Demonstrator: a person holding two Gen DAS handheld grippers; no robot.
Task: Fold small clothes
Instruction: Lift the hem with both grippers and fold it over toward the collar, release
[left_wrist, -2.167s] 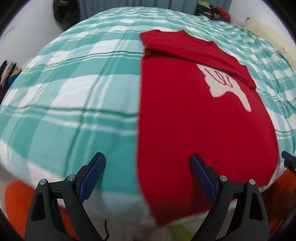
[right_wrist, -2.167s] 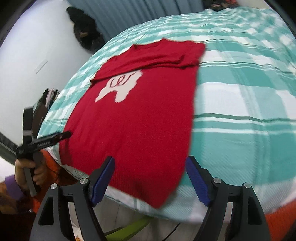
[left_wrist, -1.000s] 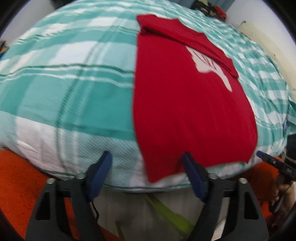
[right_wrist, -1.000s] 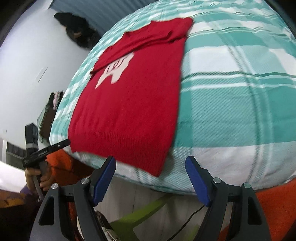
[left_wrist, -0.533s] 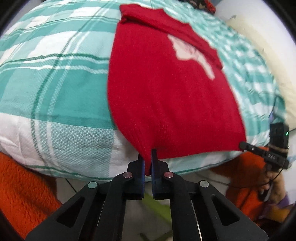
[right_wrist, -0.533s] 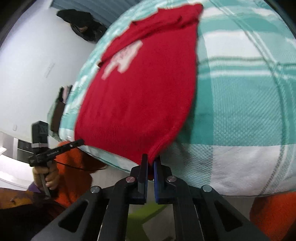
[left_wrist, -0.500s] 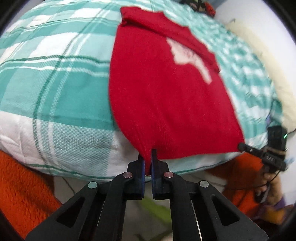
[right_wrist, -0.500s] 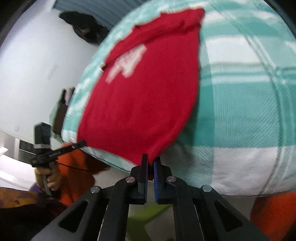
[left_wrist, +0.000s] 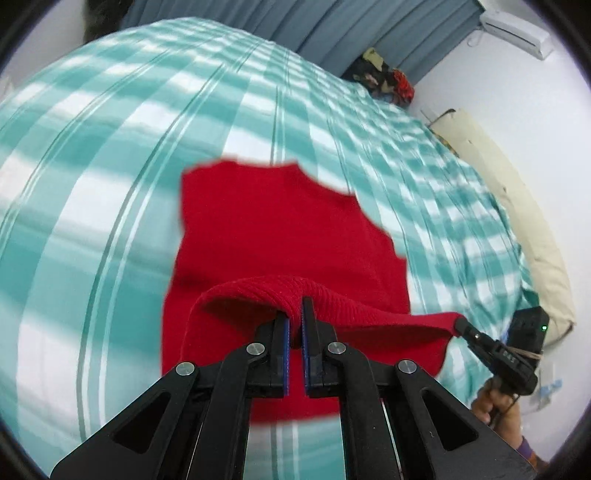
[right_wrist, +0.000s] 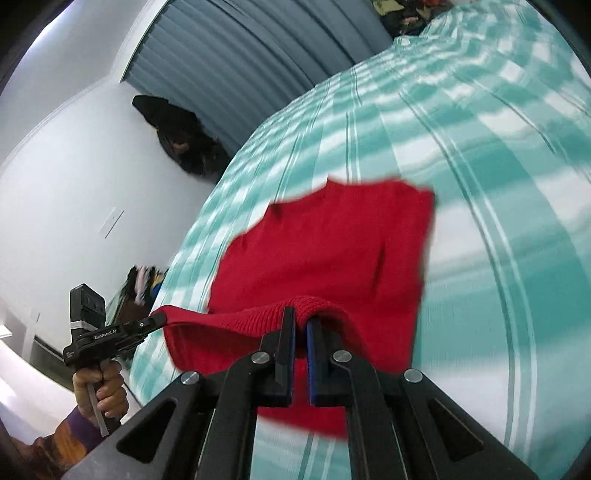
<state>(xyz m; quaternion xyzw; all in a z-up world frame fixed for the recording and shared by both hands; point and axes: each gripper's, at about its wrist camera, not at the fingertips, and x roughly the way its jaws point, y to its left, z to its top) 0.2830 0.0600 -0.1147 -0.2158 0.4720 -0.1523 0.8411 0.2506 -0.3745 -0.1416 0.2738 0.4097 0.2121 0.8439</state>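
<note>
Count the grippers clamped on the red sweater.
2: the left gripper pinches one hem corner of the red sweater, the right gripper the other, above the bed.

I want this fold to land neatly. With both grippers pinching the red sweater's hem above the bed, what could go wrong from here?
The left gripper and right gripper each pinch only a small bit of the red sweater hem, so it might slip out. The hem sags between them and could land crooked or bunched on the bedspread.
</note>
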